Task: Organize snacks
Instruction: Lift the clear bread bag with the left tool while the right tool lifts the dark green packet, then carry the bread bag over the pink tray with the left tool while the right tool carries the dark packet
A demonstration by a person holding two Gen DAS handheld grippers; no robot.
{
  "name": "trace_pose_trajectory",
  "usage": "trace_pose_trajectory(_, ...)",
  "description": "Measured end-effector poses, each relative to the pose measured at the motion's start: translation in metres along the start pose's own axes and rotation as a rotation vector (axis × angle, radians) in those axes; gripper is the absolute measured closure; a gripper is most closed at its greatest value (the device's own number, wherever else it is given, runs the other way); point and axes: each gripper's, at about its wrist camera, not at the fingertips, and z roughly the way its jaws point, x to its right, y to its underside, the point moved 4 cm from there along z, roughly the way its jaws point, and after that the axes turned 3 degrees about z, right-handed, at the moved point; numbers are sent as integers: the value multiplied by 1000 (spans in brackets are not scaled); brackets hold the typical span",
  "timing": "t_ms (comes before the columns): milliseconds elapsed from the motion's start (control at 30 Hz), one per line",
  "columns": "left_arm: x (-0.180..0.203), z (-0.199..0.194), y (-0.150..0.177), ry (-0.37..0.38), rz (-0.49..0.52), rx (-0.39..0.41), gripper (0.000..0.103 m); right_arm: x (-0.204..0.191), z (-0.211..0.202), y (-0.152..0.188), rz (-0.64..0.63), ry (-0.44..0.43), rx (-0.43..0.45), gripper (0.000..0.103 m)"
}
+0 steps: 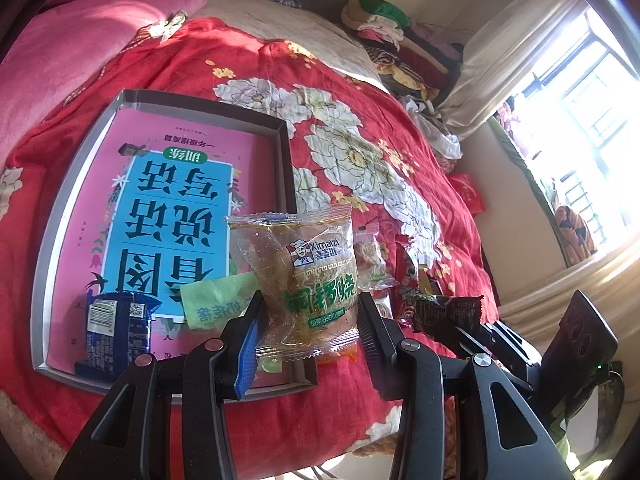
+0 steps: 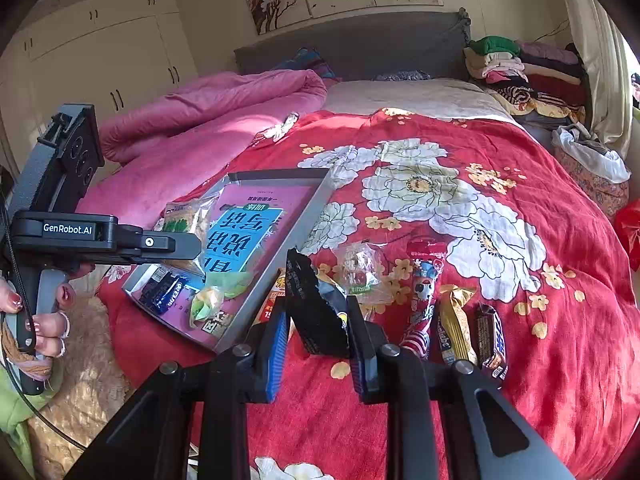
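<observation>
Two snacks in hand, a few in the tray (image 1: 286, 160), more loose on the red quilt (image 2: 500, 280).

Narrowed left gripper (image 1: 308, 320) clamps a clear-wrapped cake (image 1: 304, 276) at the tray's near corner; narrowed right gripper (image 2: 318, 338) pinches a black packet (image 2: 316, 312) over the quilt. Judging by this, sorting is partly done: a blue packet (image 1: 116, 328) and green wrapper (image 1: 216, 298) lie inside. Only the right wrist view shows the unsorted bars (image 2: 454, 330) and the person's hand (image 2: 44, 320).
</observation>
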Motion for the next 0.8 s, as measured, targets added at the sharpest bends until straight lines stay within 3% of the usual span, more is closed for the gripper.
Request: trace_pose_trajectory(800, -55, -58, -10, -69, -93, 129, 57, -52, 7, -8, -60, -95, 4, 75)
